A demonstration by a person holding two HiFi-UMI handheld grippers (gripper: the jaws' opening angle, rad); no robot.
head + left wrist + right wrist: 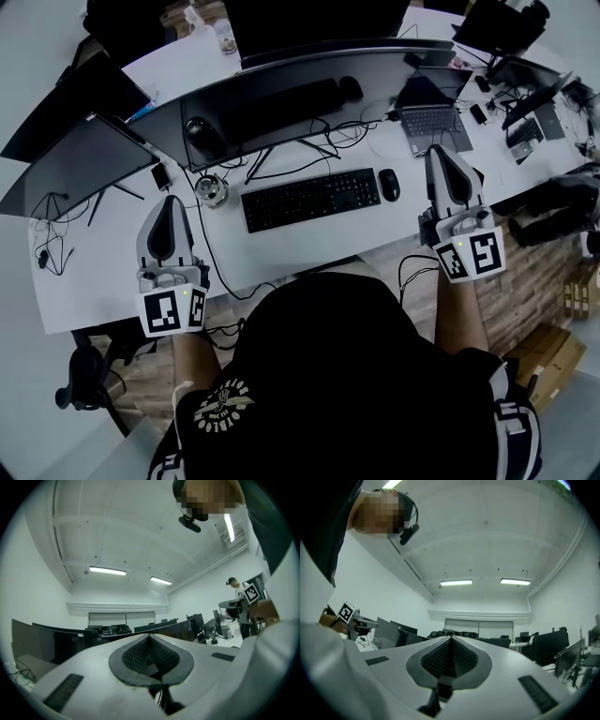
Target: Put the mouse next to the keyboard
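The black keyboard [310,199] lies across the middle of the white desk [281,253]. Just off its right end sits the black mouse [388,184], apart from both grippers. My left gripper [167,202] is near the desk's front left, tilted upward, shut with nothing in it. My right gripper [439,152] is right of the mouse, over the desk's right edge, also shut and empty. In the left gripper view the meshed pads [140,654] meet below a ceiling; in the right gripper view the pads [443,657] meet the same way.
Curved monitors [309,89] stand behind the keyboard, with cables under them. A small glass jar [212,190] and a phone [160,176] lie left of the keyboard. An open laptop [433,117] sits at the back right. A second dark screen [80,164] is on the left.
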